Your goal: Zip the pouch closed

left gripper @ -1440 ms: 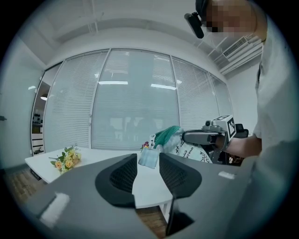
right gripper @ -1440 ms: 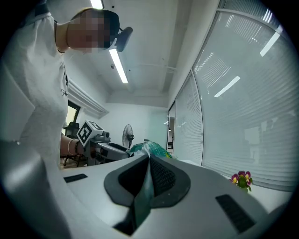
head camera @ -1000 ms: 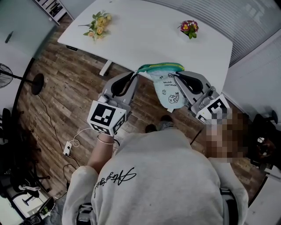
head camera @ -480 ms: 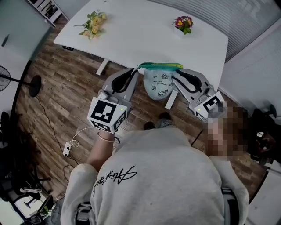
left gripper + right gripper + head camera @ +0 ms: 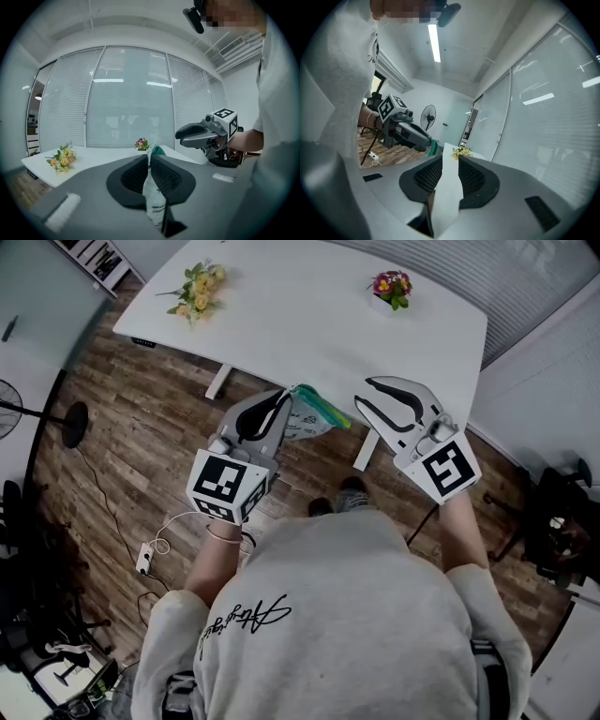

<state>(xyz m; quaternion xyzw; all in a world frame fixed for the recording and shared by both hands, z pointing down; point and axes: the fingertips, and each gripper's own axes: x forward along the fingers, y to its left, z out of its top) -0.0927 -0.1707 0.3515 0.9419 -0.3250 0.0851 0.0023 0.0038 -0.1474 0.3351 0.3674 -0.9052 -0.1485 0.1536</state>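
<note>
Head view: I've got the left tongs [image 5: 287, 397] clamped on one end of the pouch [image 5: 309, 416]. The pouch sticks out from their tip toward the right tongs [image 5: 364, 395], green edge on top, and stops short of them with no contact. The right tongs' jaws are spread and have just been opening, with nothing between them. The white table [image 5: 309, 315] lies ahead of both tips. Yellow flowers [image 5: 199, 298] sit far ahead of the left tongs, a small pink-purple bunch [image 5: 391, 284] far ahead of the right.

Left gripper view: the pads are pressed together on the pouch fabric. The white printed panel hangs down between and below the jaws, and the green edge pokes out past the tips. The right tongs sit off to the right of my tips, well apart from the pouch.

Right gripper view: the jaws are apart, and I see only the tabletop through the gap. The left tongs are off to the left, green pouch edge at their tip. A floor fan [image 5: 427, 115] stands behind them. I can't tell how far the zip is run.
</note>
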